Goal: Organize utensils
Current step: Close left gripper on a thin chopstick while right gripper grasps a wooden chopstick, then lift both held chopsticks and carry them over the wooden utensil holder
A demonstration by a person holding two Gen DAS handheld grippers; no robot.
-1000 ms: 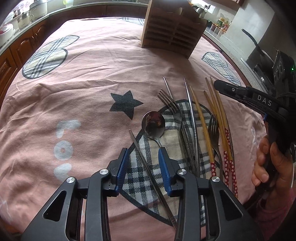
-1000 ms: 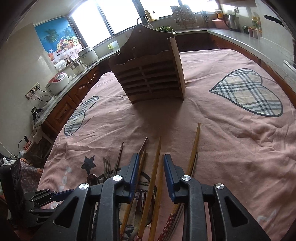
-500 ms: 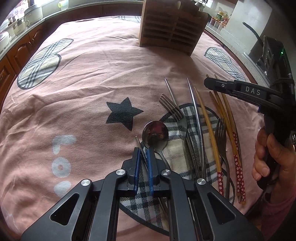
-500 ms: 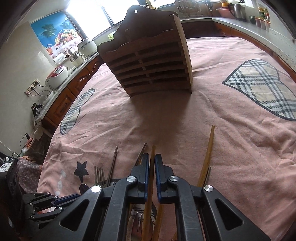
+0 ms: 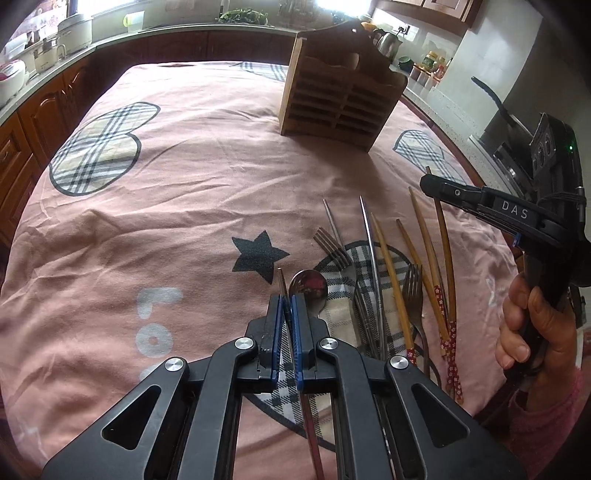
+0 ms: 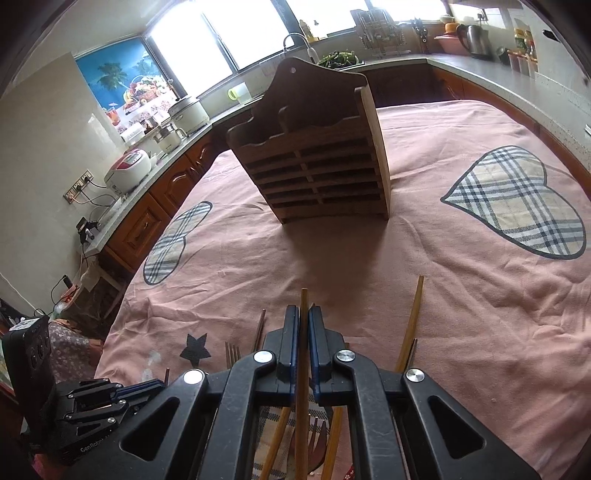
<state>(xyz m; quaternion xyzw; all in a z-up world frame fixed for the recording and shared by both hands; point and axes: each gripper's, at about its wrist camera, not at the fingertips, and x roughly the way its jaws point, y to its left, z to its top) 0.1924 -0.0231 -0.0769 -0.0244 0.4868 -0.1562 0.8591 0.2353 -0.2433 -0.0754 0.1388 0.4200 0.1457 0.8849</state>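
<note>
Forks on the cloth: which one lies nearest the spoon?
The fork with its tines pointing toward the star, just right of the spoon; the other fork lies among the chopsticks.

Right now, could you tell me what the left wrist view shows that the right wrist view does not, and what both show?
Only the left wrist view: the left tool shut on a metal chopstick, the spoon beside it, and the hand holding the right tool.

Only the right wrist view: the right tool shut on a wooden chopstick, and the windows.

Both: the wooden utensil rack standing on the pink cloth, with loose forks and chopsticks.
</note>
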